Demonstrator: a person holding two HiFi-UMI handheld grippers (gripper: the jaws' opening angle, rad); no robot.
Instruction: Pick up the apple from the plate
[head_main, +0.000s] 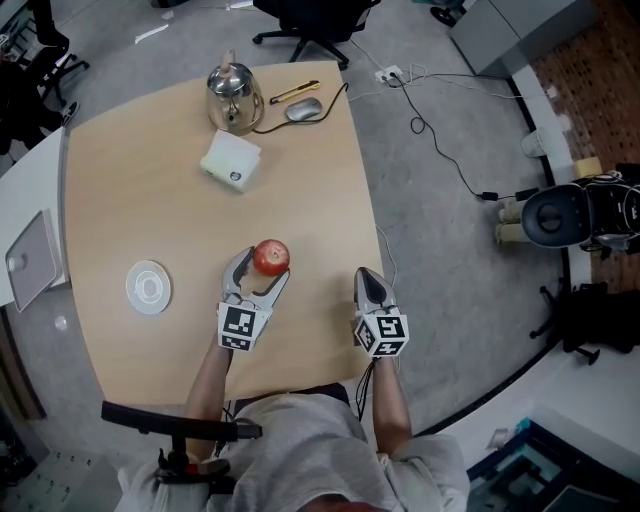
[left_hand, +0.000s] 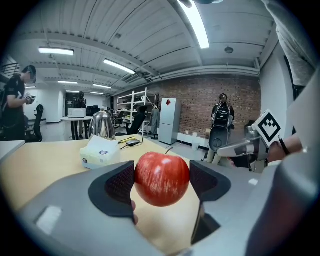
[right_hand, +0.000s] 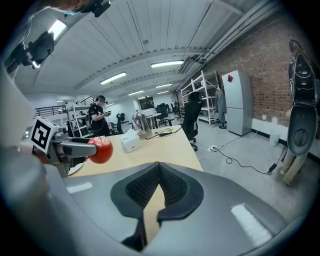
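While the pale wooden table (head_main: 150, 190) takes up most of the head view, the two grippers sit over its near edge, side by side and apart. The left gripper (head_main: 264, 266) is clamped on the red apple (head_main: 270, 257): in the left gripper view both dark pads press the apple's (left_hand: 161, 179) flanks, one on each side, with the jaws standing wide to fit it. The right gripper (head_main: 369, 276) is empty, and in its own view its two pads meet at the tips (right_hand: 159, 172) with nothing between them. At the table's far end stand a shiny metal kettle (head_main: 234, 97) and, just nearer, a white box (head_main: 231, 161). The white plate (head_main: 148, 287) lies bare to the left of the left gripper, well apart from the fruit. A grey mouse (head_main: 303, 109) rests beside the kettle. Seen from the right gripper view, the apple (right_hand: 100, 150) hangs at the left gripper's tip, clear of the tabletop, stem upward.
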